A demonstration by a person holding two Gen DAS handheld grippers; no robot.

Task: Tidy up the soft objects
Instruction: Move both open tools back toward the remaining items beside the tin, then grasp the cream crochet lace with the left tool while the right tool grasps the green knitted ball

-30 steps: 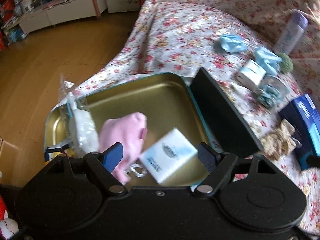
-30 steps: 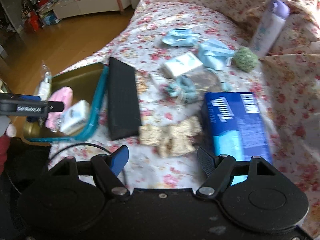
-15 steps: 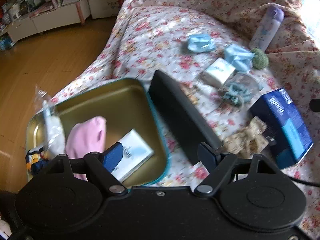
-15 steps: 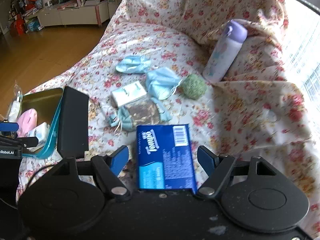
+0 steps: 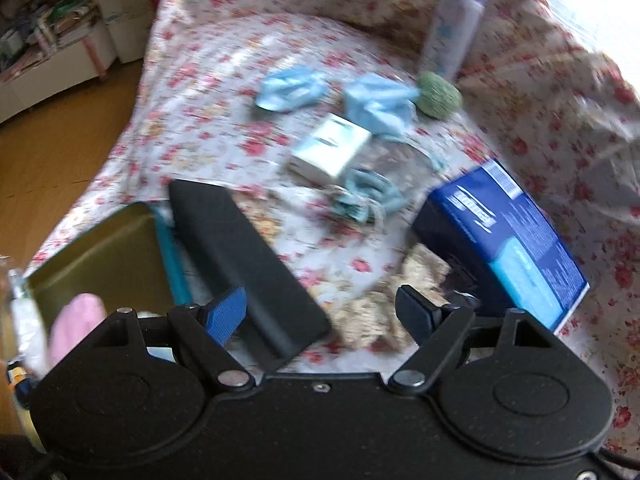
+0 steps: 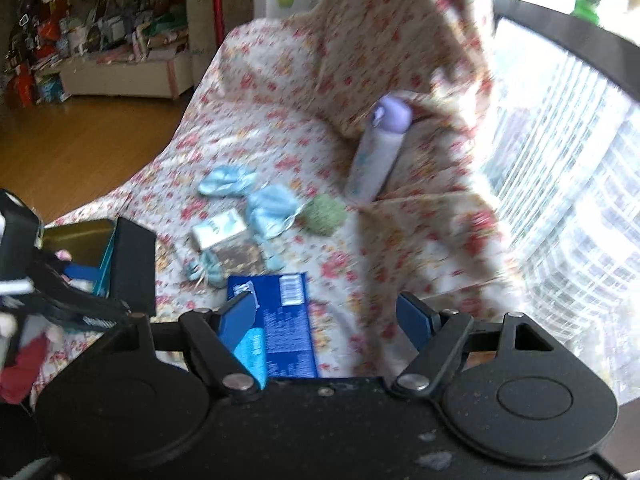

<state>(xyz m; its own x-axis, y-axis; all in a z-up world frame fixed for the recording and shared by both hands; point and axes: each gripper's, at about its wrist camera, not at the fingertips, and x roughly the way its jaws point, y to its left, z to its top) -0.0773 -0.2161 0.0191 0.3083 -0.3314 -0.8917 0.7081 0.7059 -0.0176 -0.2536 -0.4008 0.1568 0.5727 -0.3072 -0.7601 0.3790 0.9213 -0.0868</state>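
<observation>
My left gripper (image 5: 320, 308) is open and empty, above the flowered sofa beside an open gold tin (image 5: 100, 252) with a pink soft item (image 5: 76, 320) in it. Its black lid (image 5: 240, 264) leans up at the tin's right edge. On the sofa lie a white tissue pack (image 5: 328, 148), light blue cloths (image 5: 292, 88), a teal scrunchie (image 5: 360, 196), a green puff (image 5: 438, 96), a beige fabric piece (image 5: 372, 312) and a blue box (image 5: 508, 240). My right gripper (image 6: 326, 312) is open and empty above the blue box (image 6: 280, 320). The left gripper (image 6: 72, 280) shows at left in the right wrist view.
A white bottle with a purple cap (image 6: 380, 152) leans against the sofa back. A wooden floor (image 6: 80, 152) and cluttered low shelves (image 6: 100, 52) lie to the left. A bright window (image 6: 560, 160) is on the right.
Both grippers have swung right and upward. The left view has left the tin and now faces the items on the sofa. The right view now shows more of the sofa back and window.
</observation>
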